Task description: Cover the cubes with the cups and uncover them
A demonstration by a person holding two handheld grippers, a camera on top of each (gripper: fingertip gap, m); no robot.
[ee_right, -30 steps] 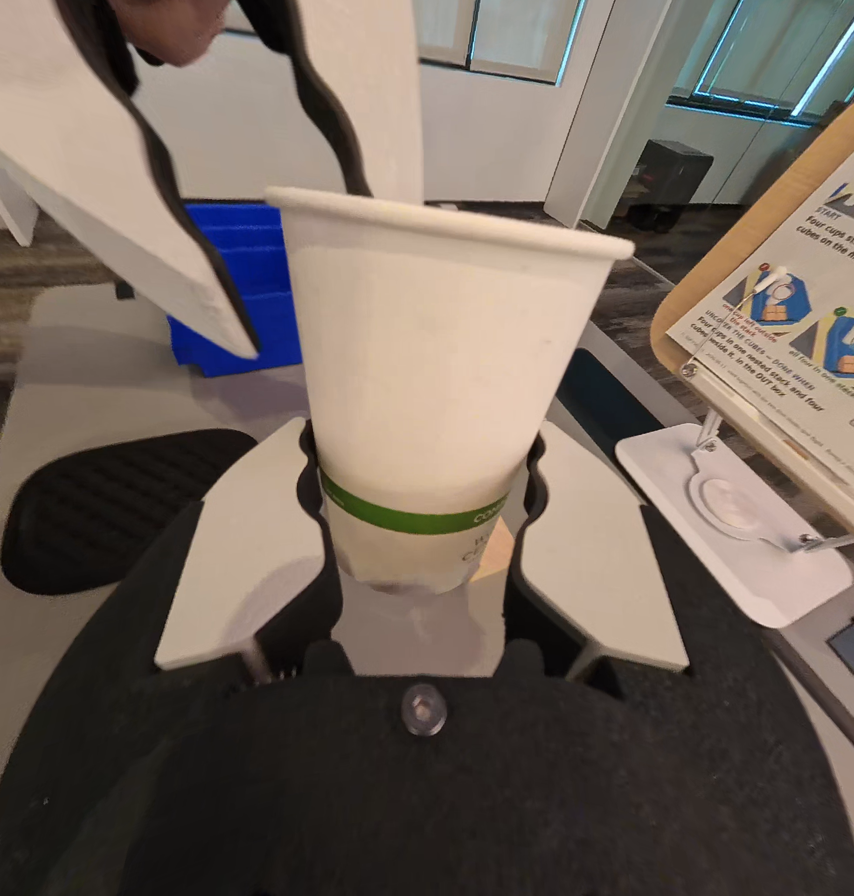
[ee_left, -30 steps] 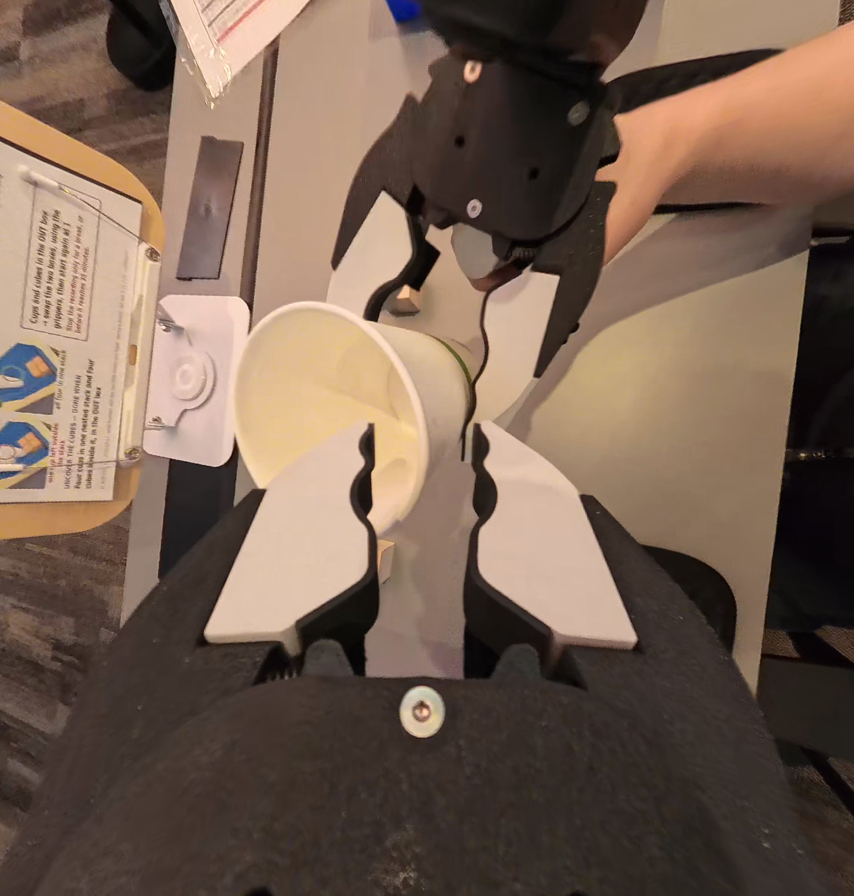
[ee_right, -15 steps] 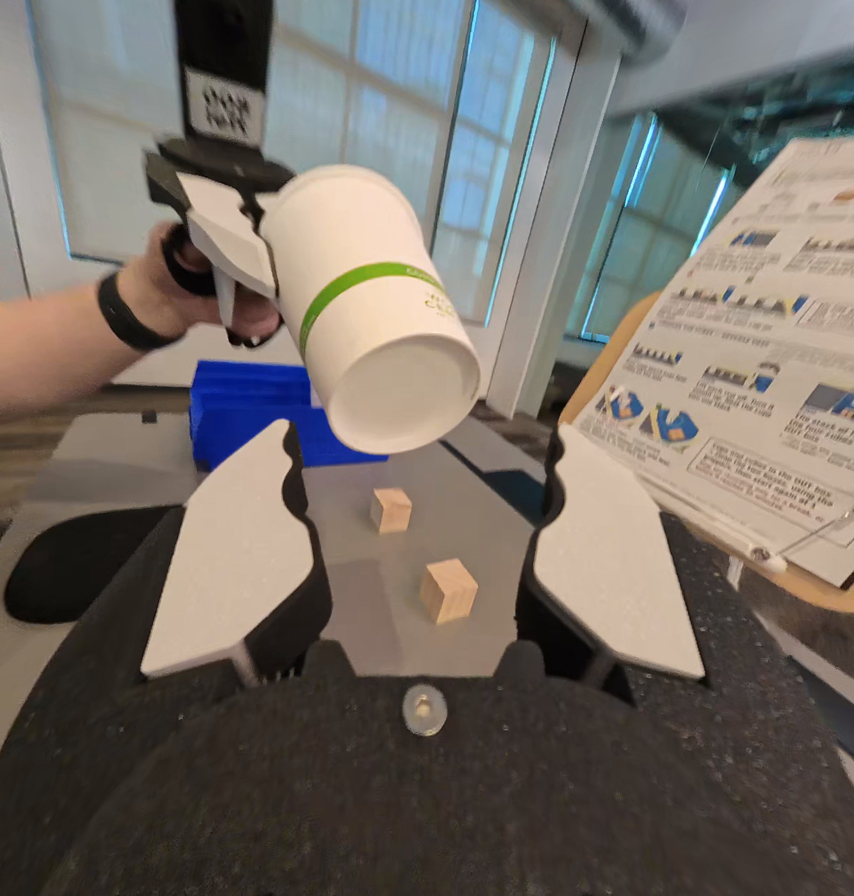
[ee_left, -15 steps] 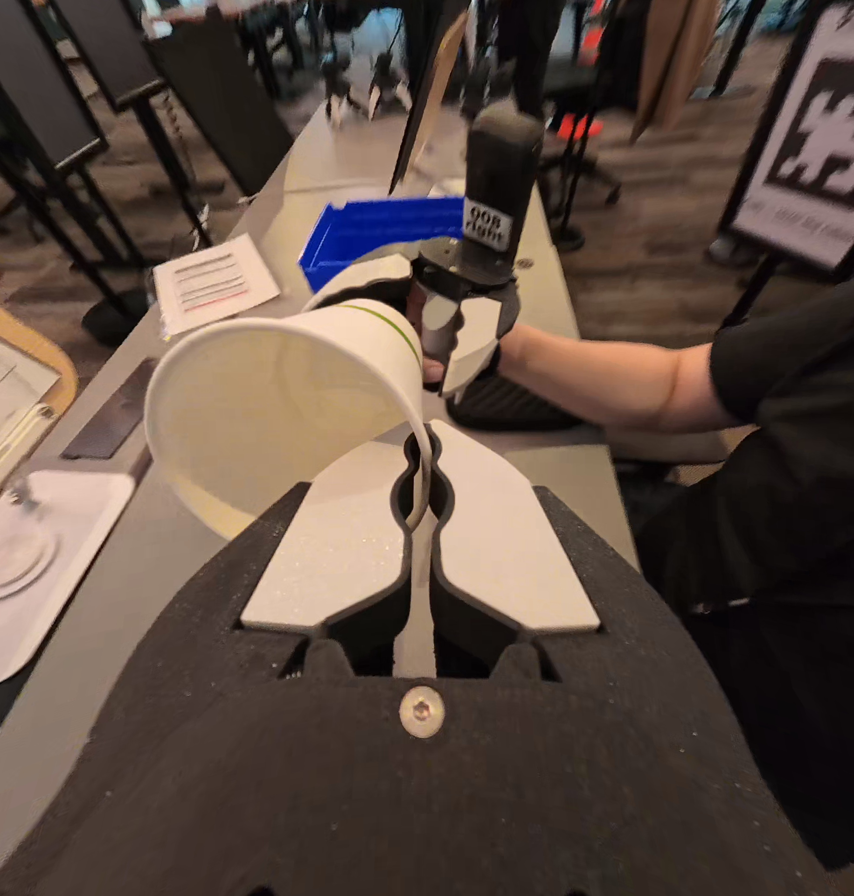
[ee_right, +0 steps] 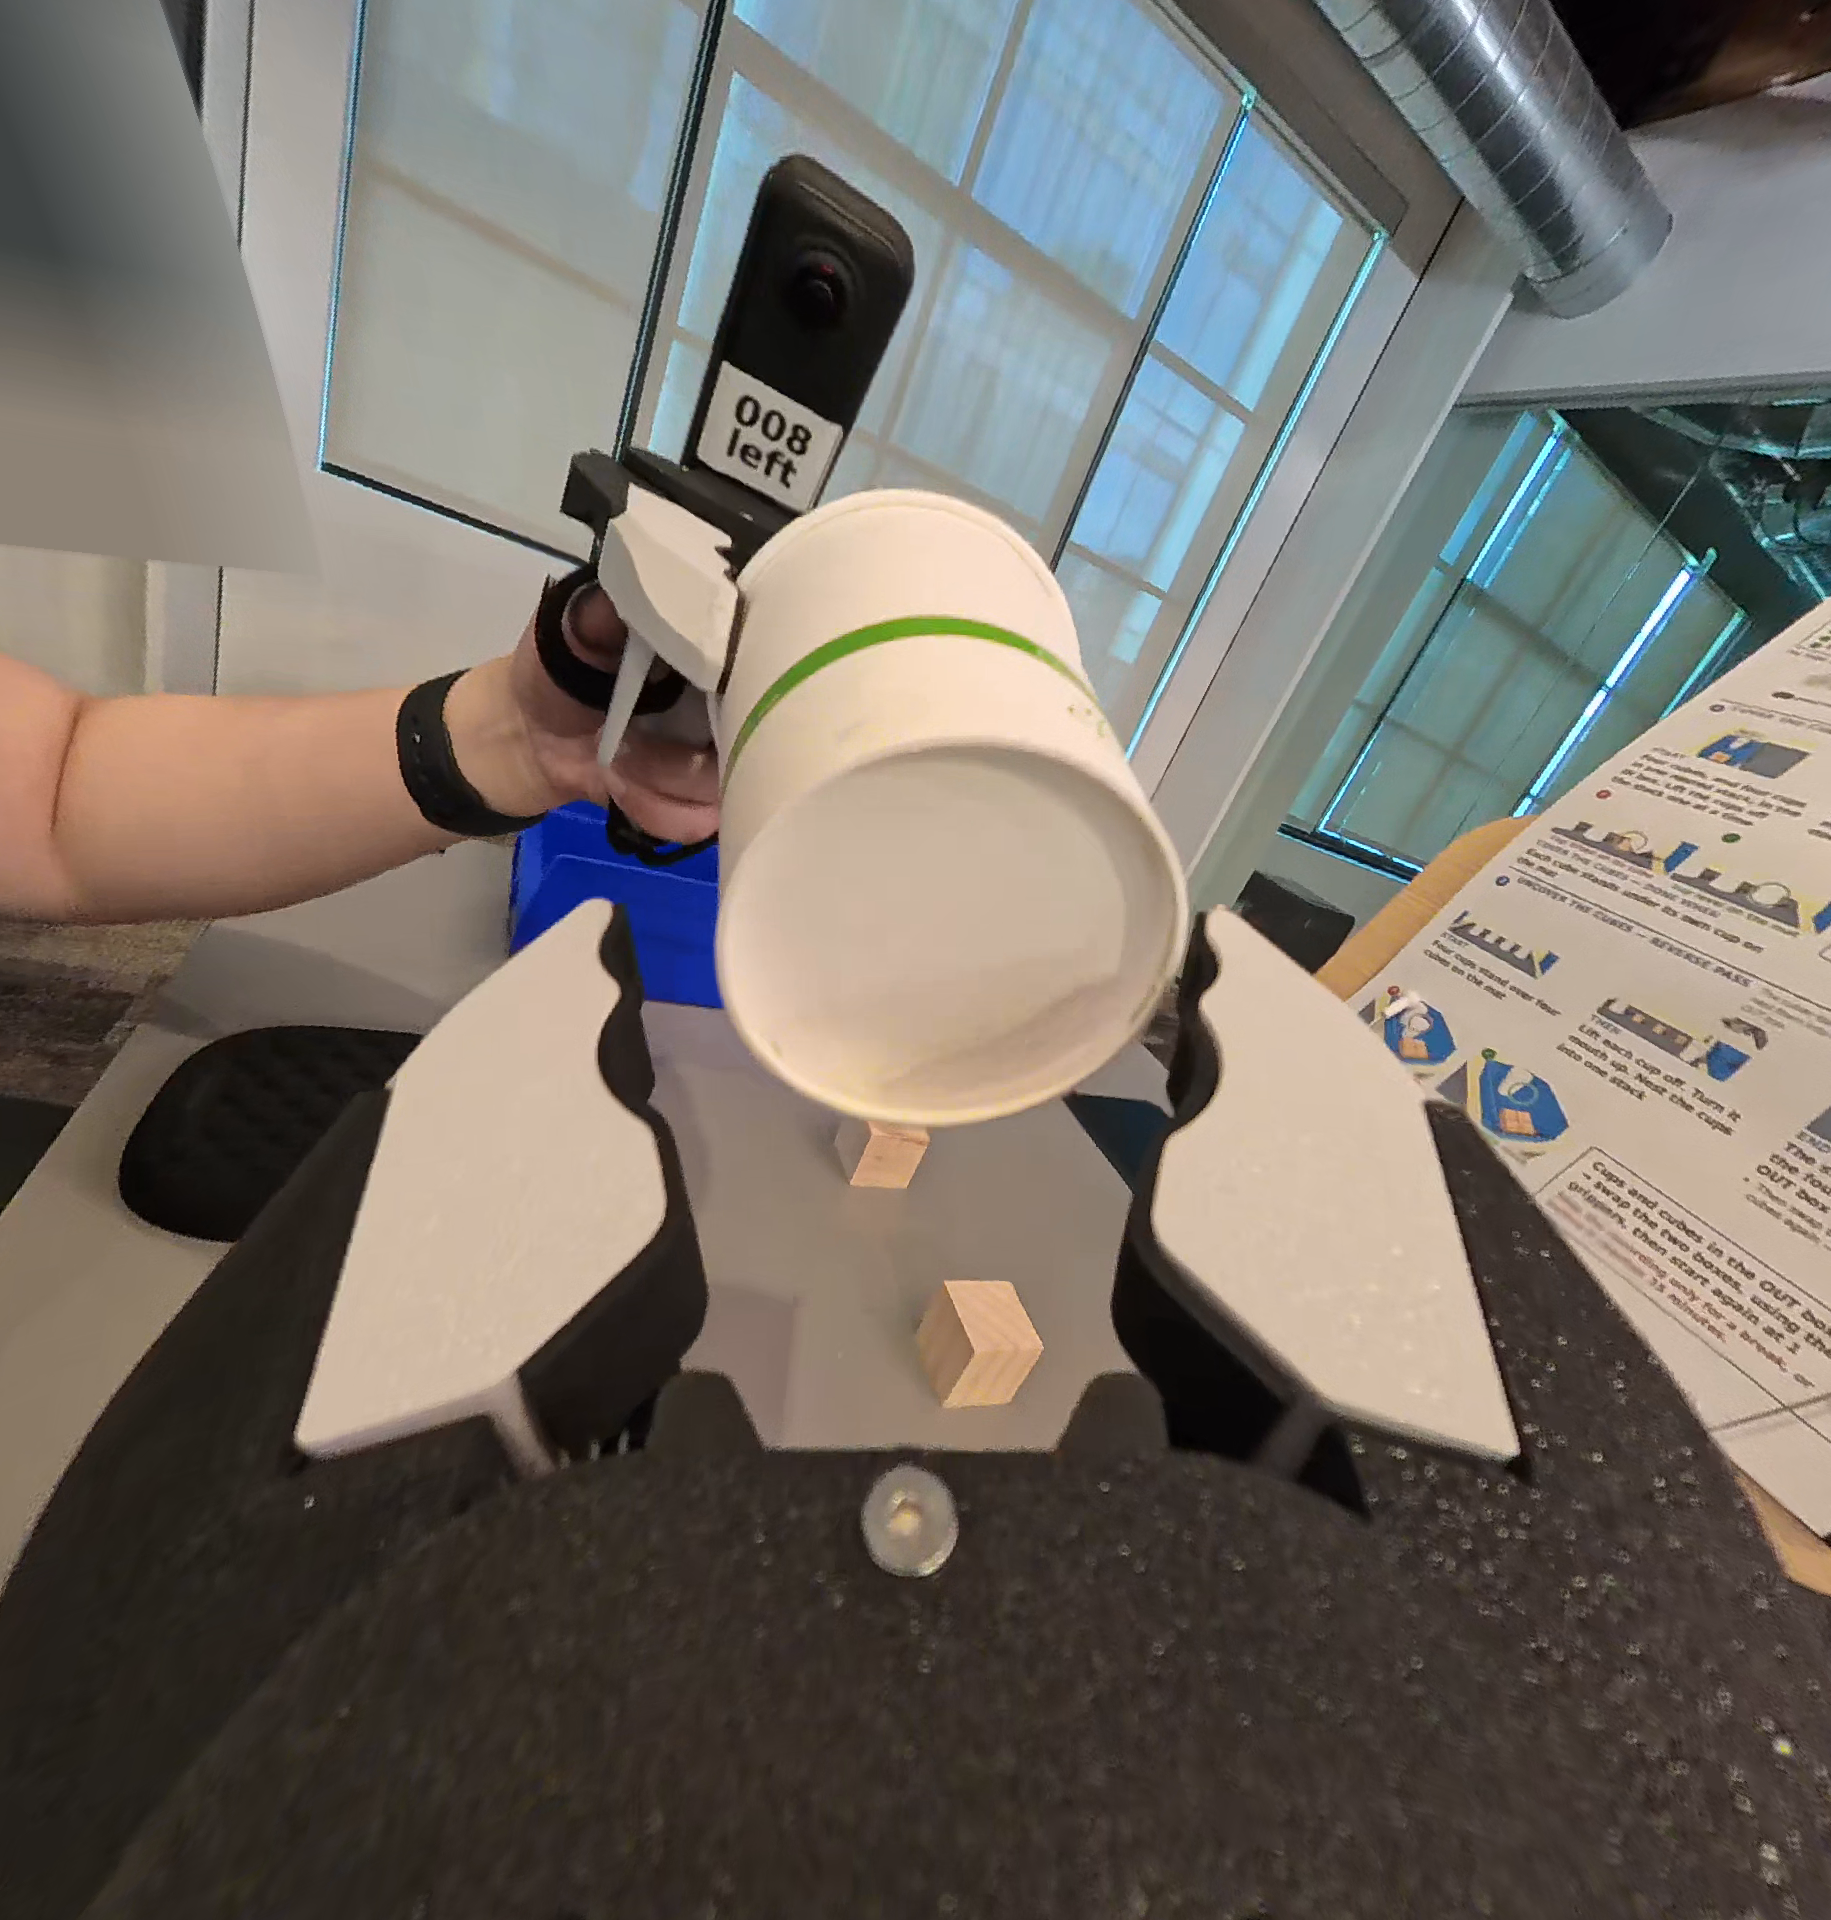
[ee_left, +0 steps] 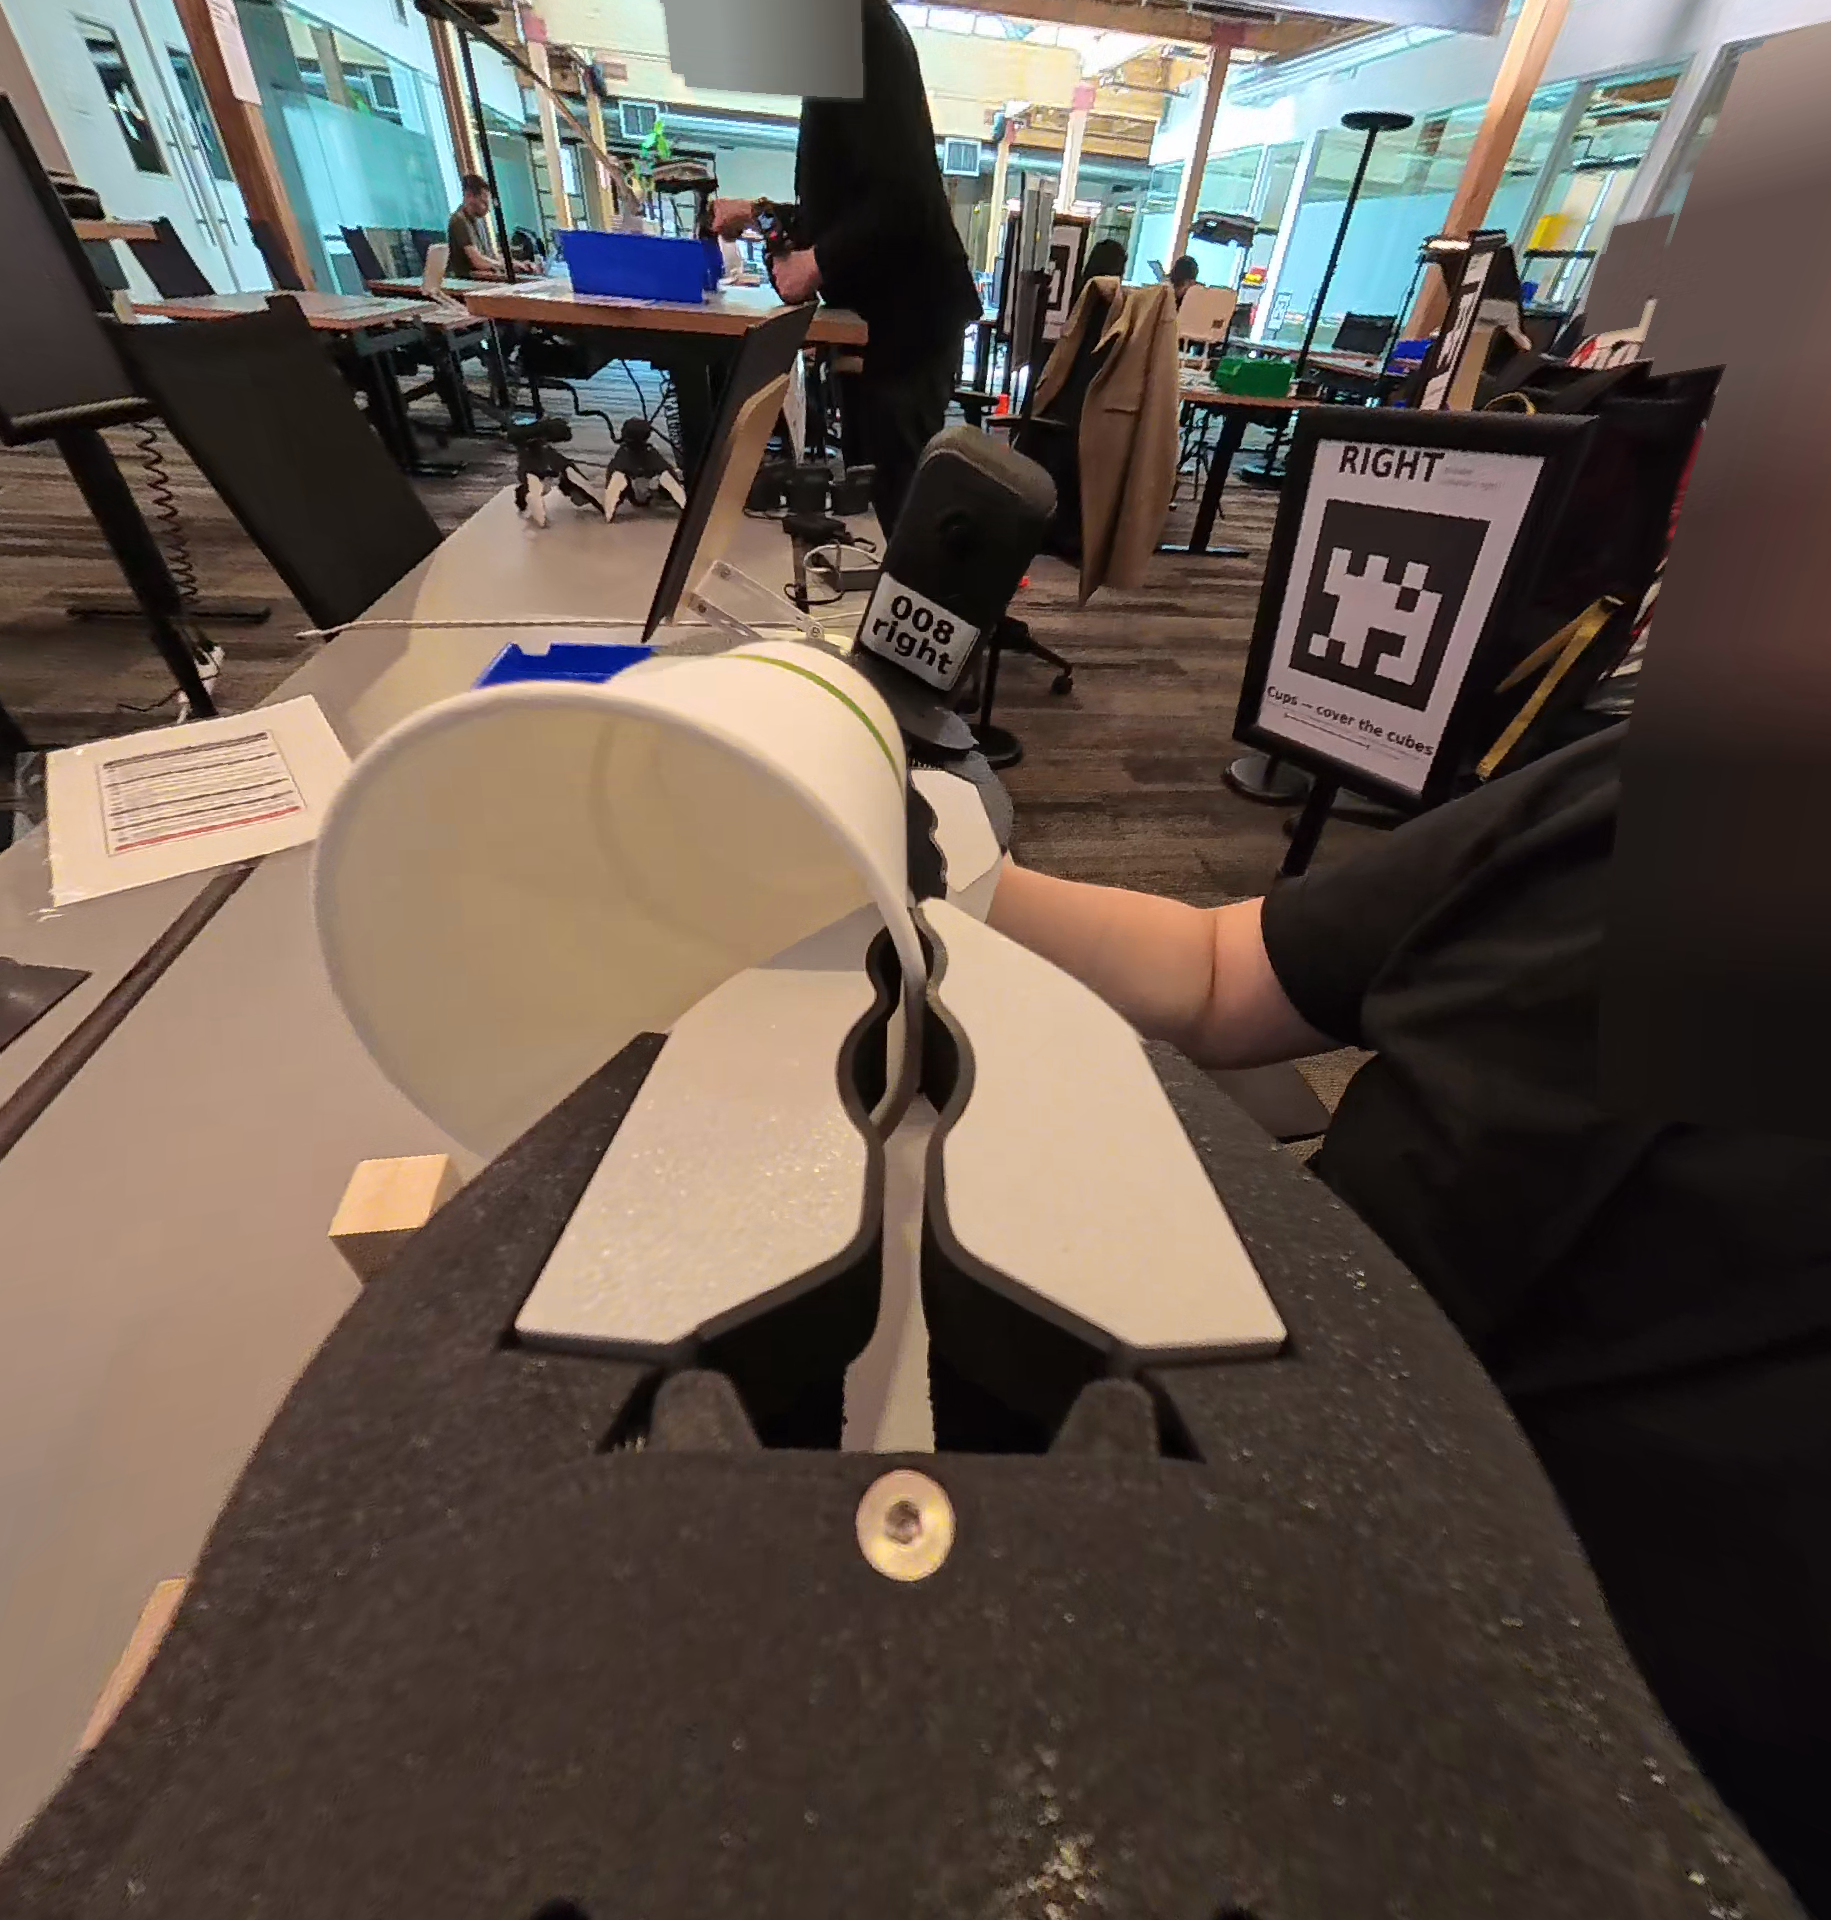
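Observation:
My left gripper (ee_left: 909, 961) is shut on the rim of a white paper cup (ee_left: 599, 862) with a green band. It holds the cup on its side in the air above the grey table (ee_left: 163, 1195), mouth towards the left wrist camera. In the right wrist view the cup (ee_right: 942, 831) shows bottom first, with the left gripper (ee_right: 729, 613) behind it. My right gripper (ee_right: 906, 956) is open and empty, its fingers either side of the cup's bottom without touching. Two wooden cubes (ee_right: 978, 1340) (ee_right: 887, 1151) lie on the table below. One cube (ee_left: 386, 1205) shows under the cup.
A blue bin (ee_right: 604, 904) stands at the table's far end, behind the cup. A black pad (ee_right: 246, 1122) lies at the left. An instruction board (ee_right: 1669, 1091) stands at the right. A paper sheet (ee_left: 189, 795) lies on the table. A person stands at a far table (ee_left: 880, 260).
The right gripper has let go of the cup and opened. The left gripper has shut on the cup's rim and lifted it onto its side. Two cubes now show beneath.

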